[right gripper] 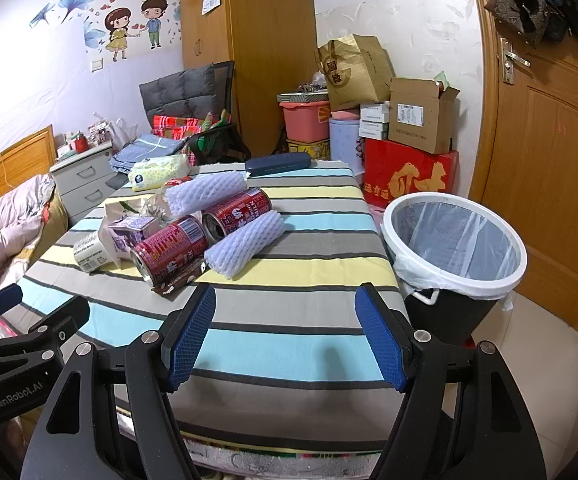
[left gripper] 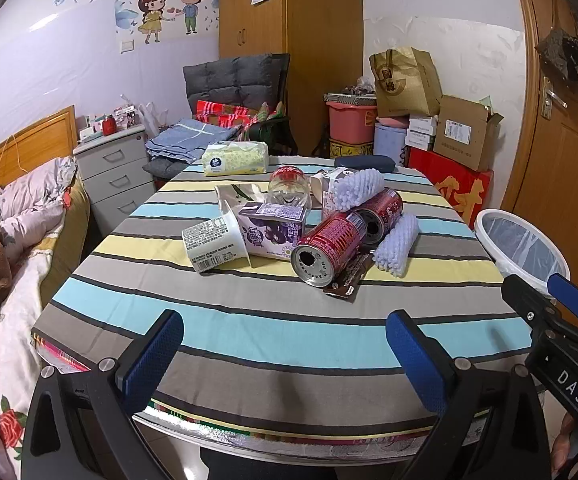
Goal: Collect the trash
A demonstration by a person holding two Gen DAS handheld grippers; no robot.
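Trash lies heaped in the middle of a table covered with a striped cloth. In the heap: two red drink cans on their sides, the nearer can with its opened top facing the viewer and the farther can just behind it. Two white foam sleeves, one to the right of the cans and one propped on the pile behind. A purple milk carton, a white paper cup tipped over at the left, a clear plastic bottle, and a brown wrapper tucked under the nearer can.

A lined trash bin stands on the floor just off the table's right edge, seemingly empty.

The left tongs hover over the near edge of the table, spread wide and holding nothing. The right tongs do the same beside them, also released and empty.

Collection appears not yet begun, since nothing is lifted. The next move probably calls for reaching forward to an item at the front of the heap, likely the nearer can or the foam sleeve beside it, closing on it without toppling the rest, then carrying it right to the bin.
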